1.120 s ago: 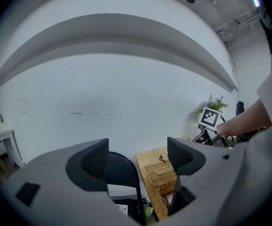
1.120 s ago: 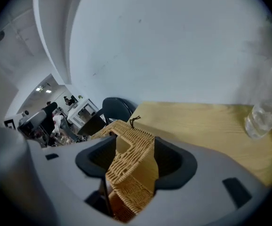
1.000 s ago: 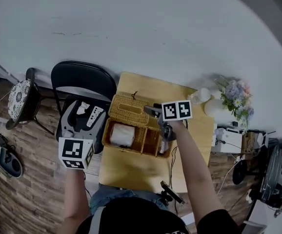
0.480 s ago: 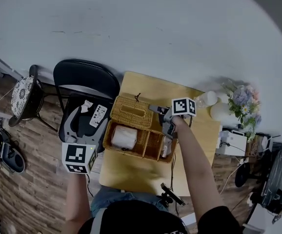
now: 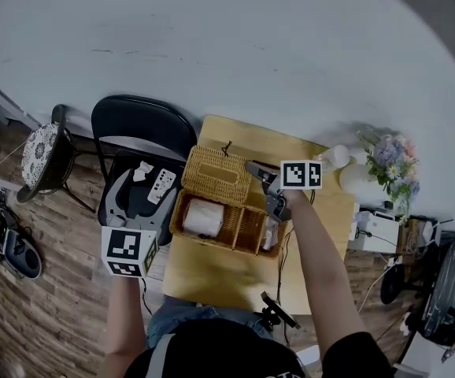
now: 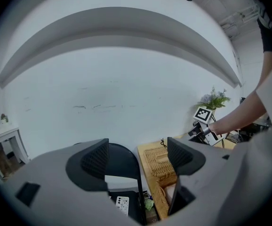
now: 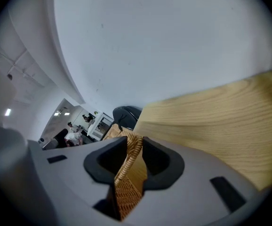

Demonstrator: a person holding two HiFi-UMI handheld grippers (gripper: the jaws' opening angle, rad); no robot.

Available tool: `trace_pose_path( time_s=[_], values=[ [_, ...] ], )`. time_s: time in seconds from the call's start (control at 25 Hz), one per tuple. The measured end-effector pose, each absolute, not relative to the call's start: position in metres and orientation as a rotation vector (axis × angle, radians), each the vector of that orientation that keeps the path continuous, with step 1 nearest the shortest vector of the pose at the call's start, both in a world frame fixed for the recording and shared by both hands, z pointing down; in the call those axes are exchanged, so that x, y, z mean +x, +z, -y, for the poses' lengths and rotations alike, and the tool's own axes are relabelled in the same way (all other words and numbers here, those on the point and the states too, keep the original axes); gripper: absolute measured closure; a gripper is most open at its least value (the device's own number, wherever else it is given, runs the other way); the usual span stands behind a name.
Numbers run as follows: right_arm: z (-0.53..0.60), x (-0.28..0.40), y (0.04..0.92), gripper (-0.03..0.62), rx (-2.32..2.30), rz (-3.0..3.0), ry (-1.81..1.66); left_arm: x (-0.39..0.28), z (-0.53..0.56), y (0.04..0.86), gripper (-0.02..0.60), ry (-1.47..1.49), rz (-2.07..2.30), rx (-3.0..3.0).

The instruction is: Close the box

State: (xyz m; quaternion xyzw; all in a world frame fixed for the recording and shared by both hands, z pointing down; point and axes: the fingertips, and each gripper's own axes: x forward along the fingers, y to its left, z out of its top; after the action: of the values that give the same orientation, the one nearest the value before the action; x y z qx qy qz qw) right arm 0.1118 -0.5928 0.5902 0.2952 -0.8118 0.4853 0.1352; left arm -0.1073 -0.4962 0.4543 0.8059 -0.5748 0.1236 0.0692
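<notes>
If my right gripper (image 7: 135, 154) catches only the thin wicker rim, the lid (image 7: 130, 173) could slip or twist as I swing it, or drag the box (image 5: 223, 223) across the table (image 5: 212, 278). Its jaws are closing with the upright lid's edge between them. My left gripper (image 6: 138, 157) hangs spread and empty, well apart.

Home-like room: wood floor (image 5: 46, 290), folding chair (image 5: 141, 124), flowers (image 5: 389, 160)

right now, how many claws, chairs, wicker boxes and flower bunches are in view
claws: 2 (left claw open; right claw closing round lid edge)
chairs: 2 (black folding chair, patterned-seat chair)
wicker box: 1
flower bunch: 1
total: 6
</notes>
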Motion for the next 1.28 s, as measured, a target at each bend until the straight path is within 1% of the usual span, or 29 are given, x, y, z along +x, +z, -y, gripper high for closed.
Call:
trace_pose_path(
  time_s=[0.32, 0.84, 1.12, 1.28],
  values=[
    [0.587, 0.109, 0.554, 0.487, 0.890, 2.409, 1.027, -0.096, 0.489, 0.437, 0.189, 0.372, 1.677, 2.492],
    [0.554, 0.098, 0.502, 0.490, 0.933, 2.386, 0.356, -0.101, 0.476, 0.409, 0.189, 0.294, 1.672, 2.571],
    [0.531, 0.091, 0.486, 0.497, 0.893, 2.319, 0.132, -0.107, 0.468, 0.400, 0.189, 0.246, 1.656, 2.600],
    [0.515, 0.091, 0.478, 0.523, 0.843, 2.279, 0.054, -0.107, 0.463, 0.397, 0.189, 0.226, 1.634, 2.620]
  ],
)
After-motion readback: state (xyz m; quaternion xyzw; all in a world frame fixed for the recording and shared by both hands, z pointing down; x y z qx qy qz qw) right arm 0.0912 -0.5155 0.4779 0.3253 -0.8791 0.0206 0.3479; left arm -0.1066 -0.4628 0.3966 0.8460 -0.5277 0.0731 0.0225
